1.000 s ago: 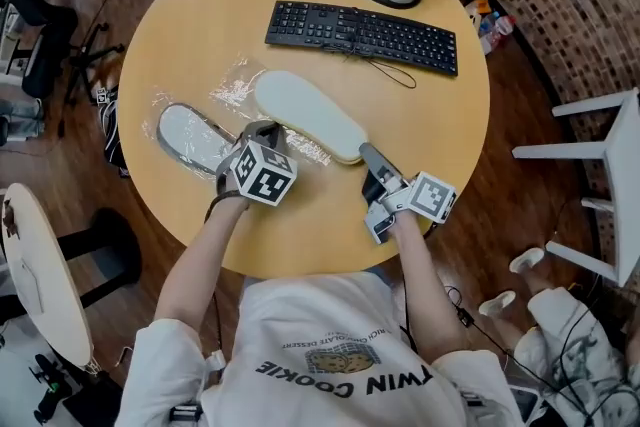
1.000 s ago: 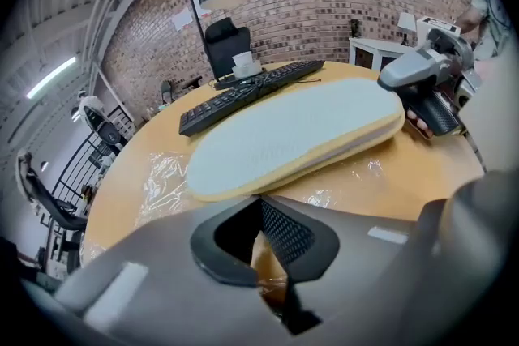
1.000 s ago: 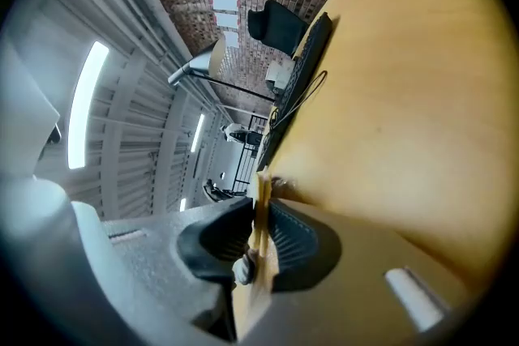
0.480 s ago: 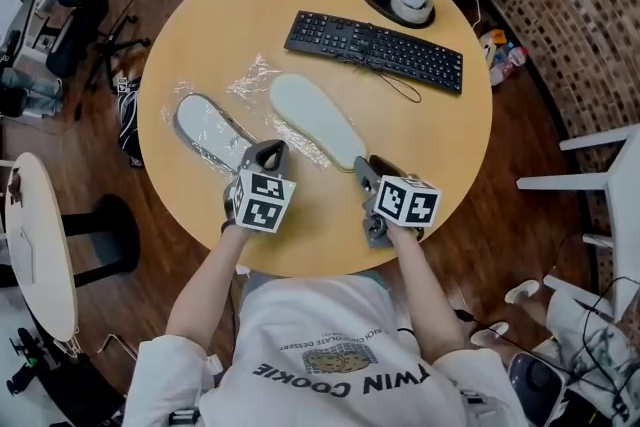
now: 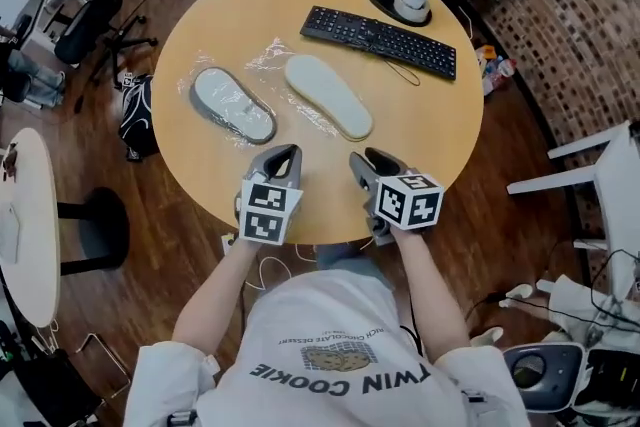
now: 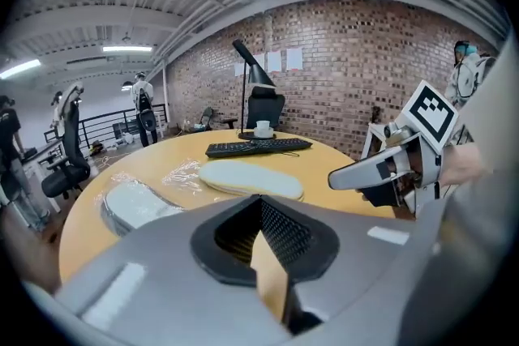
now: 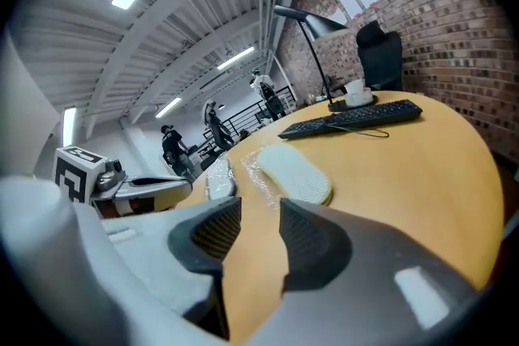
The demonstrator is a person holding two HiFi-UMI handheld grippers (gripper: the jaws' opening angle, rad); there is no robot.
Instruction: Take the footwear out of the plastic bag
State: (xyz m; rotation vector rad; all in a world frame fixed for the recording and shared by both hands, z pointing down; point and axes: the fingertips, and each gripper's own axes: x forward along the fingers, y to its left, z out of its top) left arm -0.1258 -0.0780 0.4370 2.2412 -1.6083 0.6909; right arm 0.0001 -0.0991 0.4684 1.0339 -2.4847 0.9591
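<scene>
While we are pulling back toward six o'clock, our right tool (image 5: 366,158) is spreading empty and our left tool (image 5: 280,155) is pressing together. The pale oval foam slipper (image 5: 328,95) is lying seemingly freed at twelve o'clock, the grey-rimmed slipper (image 5: 232,103) at ten o'clock inside the clear plastic bag (image 5: 199,80).

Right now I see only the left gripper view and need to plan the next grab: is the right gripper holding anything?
Observer: No. In its own view the right gripper has its jaws apart, just opened, with only bare table showing between them.
Operator: Where does my left gripper sit?
Observer: The head view shows the left gripper at the table's near edge, apart from the grey-rimmed slipper and the pale slipper.
Operator: Where is the plastic?
Observer: From above, plastic lies by the pale slipper's far end and along its left side; more glints over the grey-rimmed slipper.
</scene>
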